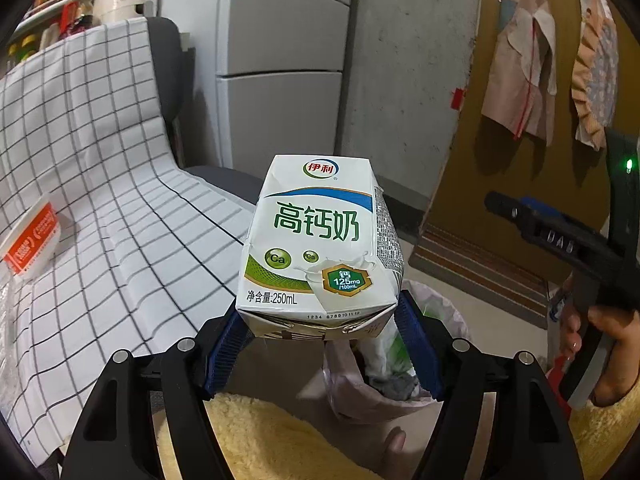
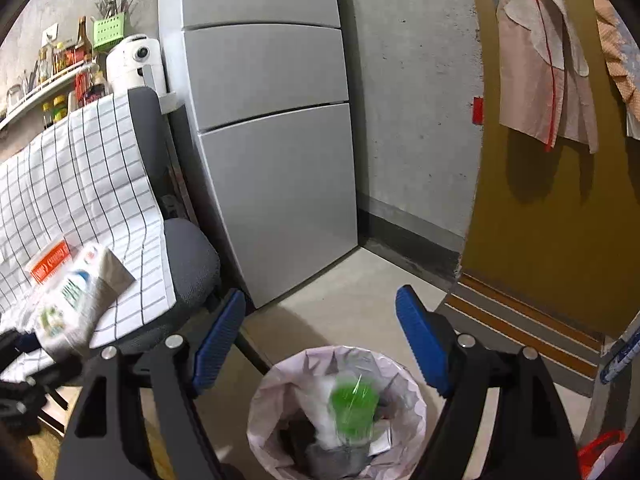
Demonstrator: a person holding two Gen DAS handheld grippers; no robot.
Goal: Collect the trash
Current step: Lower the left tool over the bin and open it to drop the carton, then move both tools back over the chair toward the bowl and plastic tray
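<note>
Trash here is a white-and-green cardboard milk carton (image 1: 320,240), clamped by its lower end between the blue ribbed pads of the left hand-held gripper (image 1: 320,344). In the left wrist view the carton stands upright in the grip, above and just in front of a small bin lined with a pale pink plastic bag (image 1: 452,312), which already holds crumpled waste. To the left a white cloth with a dark grid pattern (image 1: 100,184) drapes over a grey chair, and an orange-and-white wrapper (image 1: 32,244) lies on it. At the right edge the right hand-held gripper (image 1: 504,204) is held by a person's hand (image 1: 600,344).

In the right wrist view the right hand-held gripper (image 2: 320,336) has its jaws wide apart with nothing between them, hanging over the pink-lined bin (image 2: 264,424). A blurred green-and-white piece of waste (image 2: 352,404) sits in the bin's mouth. The milk carton (image 2: 72,304) shows blurred at the left, in front of the gridded cloth (image 2: 80,184). A tall grey refrigerator (image 2: 272,140) stands behind.
</note>
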